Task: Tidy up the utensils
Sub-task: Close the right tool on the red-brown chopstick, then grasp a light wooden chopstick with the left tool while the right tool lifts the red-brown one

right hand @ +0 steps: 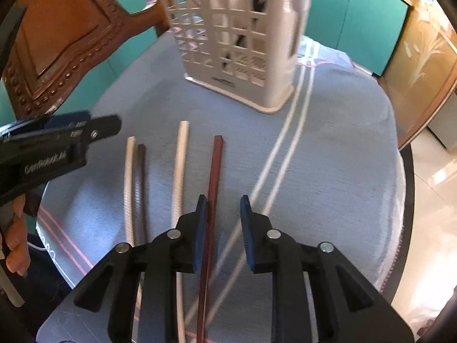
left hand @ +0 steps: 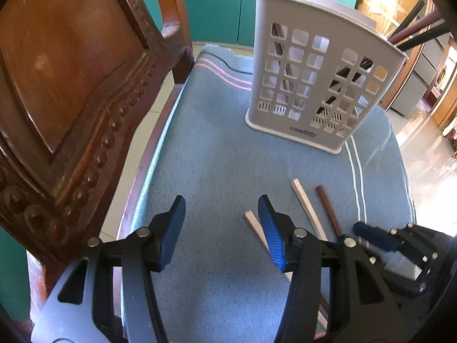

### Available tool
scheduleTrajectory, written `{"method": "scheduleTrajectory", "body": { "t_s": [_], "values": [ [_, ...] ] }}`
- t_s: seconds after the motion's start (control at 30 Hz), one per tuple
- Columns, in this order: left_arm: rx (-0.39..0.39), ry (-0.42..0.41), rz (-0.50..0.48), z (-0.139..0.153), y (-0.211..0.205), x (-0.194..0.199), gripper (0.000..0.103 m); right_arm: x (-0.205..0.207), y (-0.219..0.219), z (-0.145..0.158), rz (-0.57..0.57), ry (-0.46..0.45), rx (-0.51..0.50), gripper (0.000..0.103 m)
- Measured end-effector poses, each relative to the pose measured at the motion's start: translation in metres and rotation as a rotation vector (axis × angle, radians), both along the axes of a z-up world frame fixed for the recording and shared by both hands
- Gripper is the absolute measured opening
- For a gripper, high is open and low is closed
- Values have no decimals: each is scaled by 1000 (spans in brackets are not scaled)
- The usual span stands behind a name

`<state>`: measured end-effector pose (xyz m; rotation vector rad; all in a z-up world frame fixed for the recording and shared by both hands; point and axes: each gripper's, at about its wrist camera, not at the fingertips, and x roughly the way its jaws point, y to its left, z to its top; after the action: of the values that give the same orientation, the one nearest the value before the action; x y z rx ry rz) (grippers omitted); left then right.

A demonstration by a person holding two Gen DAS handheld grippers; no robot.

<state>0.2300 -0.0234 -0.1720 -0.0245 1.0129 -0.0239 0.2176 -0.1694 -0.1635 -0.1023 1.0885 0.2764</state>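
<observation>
Several chopsticks lie on a blue cloth. In the right wrist view there are two white ones (right hand: 180, 168) (right hand: 129, 183), a dark brown one (right hand: 140, 183) and a red-brown one (right hand: 214, 171). My right gripper (right hand: 223, 204) is open and empty, low over the cloth, with the red-brown chopstick running between its jaws beside the left finger. My left gripper (left hand: 221, 204) is open and empty above the cloth, left of a white chopstick (left hand: 307, 208), a brown one (left hand: 328, 208) and another white one (left hand: 254, 225). A pale slotted utensil holder (left hand: 320, 85) stands behind, with dark sticks inside.
A carved wooden chair back (left hand: 71, 85) stands close on the left. The blue cloth (left hand: 214, 157) covers a round table that drops off on the right to a shiny floor. Teal cabinets stand behind. The right gripper shows in the left wrist view (left hand: 368, 235), the left one in the right wrist view (right hand: 62, 131).
</observation>
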Motion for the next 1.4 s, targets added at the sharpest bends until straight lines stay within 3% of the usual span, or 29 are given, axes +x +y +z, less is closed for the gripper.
{"method": "scheduleTrajectory", "body": {
  "t_s": [0.27,0.4,0.47,0.57,0.63,0.67,0.77,0.83,0.9,0.97,1.07,1.17,1.33,1.4],
  "values": [
    [-13,118,-19,-23,-5,-4,54,7,-21,-5,-14,20,37,23],
    [-18,113,-44,-28,-9,-2,54,14,-17,-8,-17,16,21,23],
    [-48,112,-77,-33,-13,2,45,14,-19,-8,-19,13,24,23],
    [14,53,-125,-34,-29,6,36,15,-17,-9,-23,8,24,23],
    [-30,35,-168,-34,-39,10,34,11,-17,-9,-23,5,25,23],
    [-49,32,-184,-33,-46,10,28,6,-15,-8,-22,3,24,23],
    [-110,30,-242,-33,-59,11,22,4,-16,-8,-17,-1,28,23],
    [-93,30,-230,-32,-58,11,22,4,-18,-8,-24,1,32,20],
    [-80,28,-208,-29,-54,10,22,5,-25,-9,-47,7,30,9],
    [-71,28,-181,-25,-44,7,24,7,-32,-8,-58,22,48,8],
    [-91,68,-169,-25,-40,3,43,8,-41,-8,-71,33,60,8],
    [-91,101,-186,-29,-41,0,51,10,-44,-8,-81,39,77,8],
    [-26,89,-184,-33,-52,0,51,15,-40,-10,-92,8,65,8],
    [-1,72,-187,-34,-57,3,46,17,-37,-10,-97,1,63,9]
  ]
}}
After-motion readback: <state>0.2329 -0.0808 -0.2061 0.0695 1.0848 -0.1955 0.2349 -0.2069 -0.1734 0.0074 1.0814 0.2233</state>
